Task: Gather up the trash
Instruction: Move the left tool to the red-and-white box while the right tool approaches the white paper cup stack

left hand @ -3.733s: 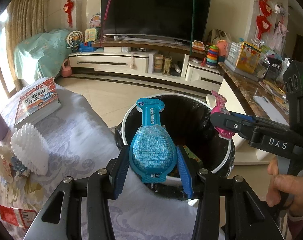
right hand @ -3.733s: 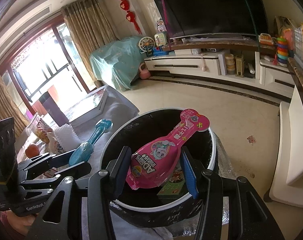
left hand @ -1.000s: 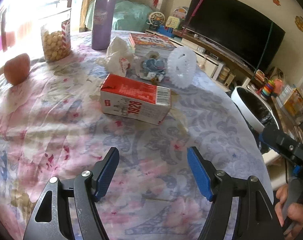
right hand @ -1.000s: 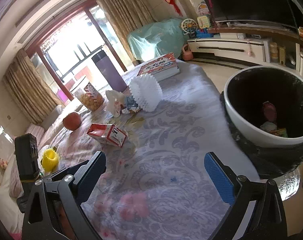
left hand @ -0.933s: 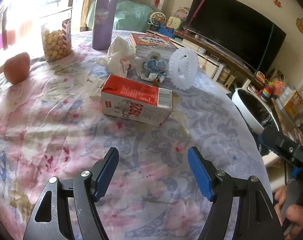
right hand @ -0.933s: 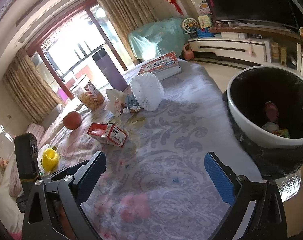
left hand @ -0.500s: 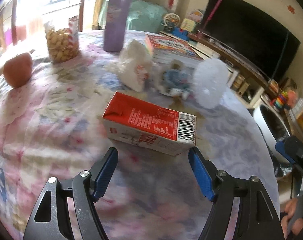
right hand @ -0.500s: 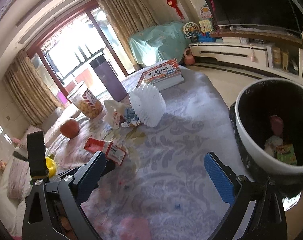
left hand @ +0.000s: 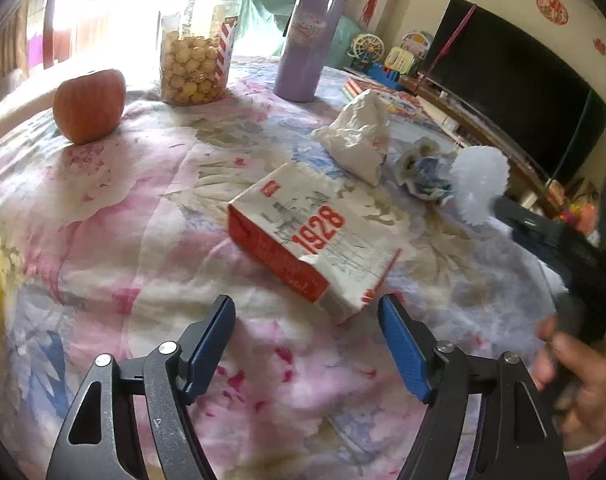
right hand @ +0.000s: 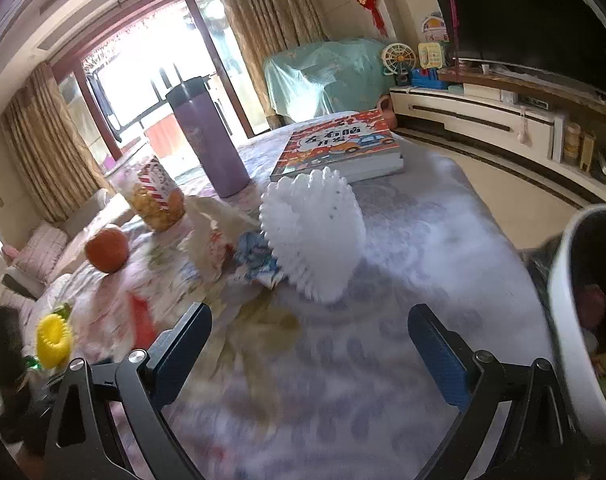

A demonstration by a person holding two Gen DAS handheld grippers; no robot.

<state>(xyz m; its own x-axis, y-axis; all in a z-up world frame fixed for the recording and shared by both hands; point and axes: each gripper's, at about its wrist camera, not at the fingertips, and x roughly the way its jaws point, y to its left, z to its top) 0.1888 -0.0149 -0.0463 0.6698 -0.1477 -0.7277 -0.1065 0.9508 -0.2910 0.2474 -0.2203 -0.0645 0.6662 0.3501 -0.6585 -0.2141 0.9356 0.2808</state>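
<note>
A red and white carton marked 1928 lies on the flowered tablecloth, just ahead of my open, empty left gripper. Behind it lie a crumpled white wrapper, a blue and white wrapper and a white ruffled paper piece. My right gripper is open and empty, a little short of the white ruffled piece and the blue wrapper. The carton is a red blur in the right wrist view. The white-rimmed trash bin stands at the table's right edge.
An apple, a popcorn jar and a purple flask stand at the back. A picture book lies beyond the ruffled piece. A yellow ring toy sits at the left. The TV cabinet lines the far wall.
Both grippers dropped their blue and pink packets in the bin and opened. They swung back over the table. My left gripper closed in on the carton, my right on the ruffled piece.
</note>
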